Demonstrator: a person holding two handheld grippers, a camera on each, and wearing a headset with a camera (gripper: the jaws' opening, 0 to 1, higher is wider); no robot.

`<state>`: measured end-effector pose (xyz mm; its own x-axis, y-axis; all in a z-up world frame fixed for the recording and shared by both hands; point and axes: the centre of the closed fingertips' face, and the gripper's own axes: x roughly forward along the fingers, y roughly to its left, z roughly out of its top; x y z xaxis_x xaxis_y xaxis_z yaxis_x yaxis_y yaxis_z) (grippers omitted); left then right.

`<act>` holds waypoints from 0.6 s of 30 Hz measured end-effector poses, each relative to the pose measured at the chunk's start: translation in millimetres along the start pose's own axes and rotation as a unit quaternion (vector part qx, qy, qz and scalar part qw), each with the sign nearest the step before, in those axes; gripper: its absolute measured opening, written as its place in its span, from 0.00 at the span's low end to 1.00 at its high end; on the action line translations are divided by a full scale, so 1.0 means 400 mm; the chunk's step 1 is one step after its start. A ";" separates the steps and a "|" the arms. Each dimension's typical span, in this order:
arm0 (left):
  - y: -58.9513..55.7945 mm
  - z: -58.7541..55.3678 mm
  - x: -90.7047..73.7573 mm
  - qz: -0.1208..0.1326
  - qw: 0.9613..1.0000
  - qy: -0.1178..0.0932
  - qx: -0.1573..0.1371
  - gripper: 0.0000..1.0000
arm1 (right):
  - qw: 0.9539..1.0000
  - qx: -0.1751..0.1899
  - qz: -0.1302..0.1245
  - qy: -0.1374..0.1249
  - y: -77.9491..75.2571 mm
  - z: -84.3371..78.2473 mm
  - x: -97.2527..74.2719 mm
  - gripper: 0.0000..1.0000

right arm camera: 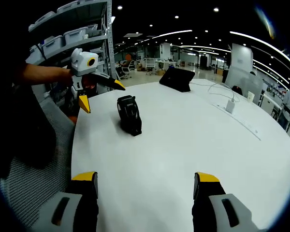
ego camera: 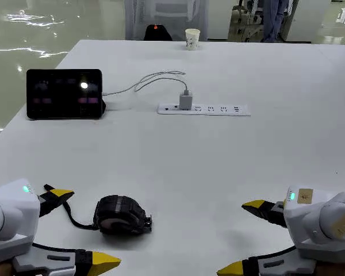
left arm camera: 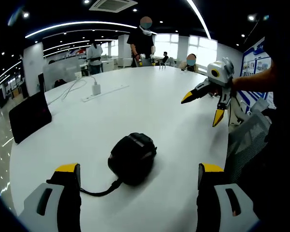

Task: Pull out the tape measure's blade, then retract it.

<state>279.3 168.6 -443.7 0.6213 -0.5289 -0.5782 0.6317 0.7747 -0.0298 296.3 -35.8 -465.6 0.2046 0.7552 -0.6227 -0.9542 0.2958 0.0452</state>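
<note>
A black tape measure (ego camera: 123, 215) lies on the white table (ego camera: 178, 161) near the front edge, its blade in. A black wrist strap (ego camera: 73, 219) trails from it to the left. My left gripper (ego camera: 83, 228) is open just left of it, yellow-tipped jaws spread apart. In the left gripper view the tape measure (left arm camera: 132, 157) sits just ahead of that open gripper (left arm camera: 139, 168), untouched. My right gripper (ego camera: 241, 236) is open to the right of the tape measure, well away from it. The right gripper view has the tape measure (right arm camera: 129, 114) far ahead of the open gripper (right arm camera: 145, 177).
A dark tablet (ego camera: 64, 94) stands at the left. A white power strip (ego camera: 204, 108) with a plugged charger (ego camera: 186, 100) and cable lies mid-table. A paper cup (ego camera: 192, 38) sits at the far edge. People stand beyond the table's far end.
</note>
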 end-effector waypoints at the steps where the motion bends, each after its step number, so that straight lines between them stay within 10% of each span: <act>1: 0.001 -0.001 0.003 -0.003 1.000 0.002 0.001 0.99 | 1.000 -0.001 0.002 0.001 -0.001 0.001 0.005 0.81; 18: 0.012 0.007 0.037 -0.040 0.998 0.016 0.042 0.80 | 0.998 -0.048 0.044 0.003 -0.001 0.036 0.079 0.72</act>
<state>292.7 163.4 -450.1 0.5524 -0.5759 -0.6026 0.7162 0.6978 -0.0104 306.1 -3.7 -473.9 0.1179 0.7716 -0.6251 -0.9850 0.1708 0.0250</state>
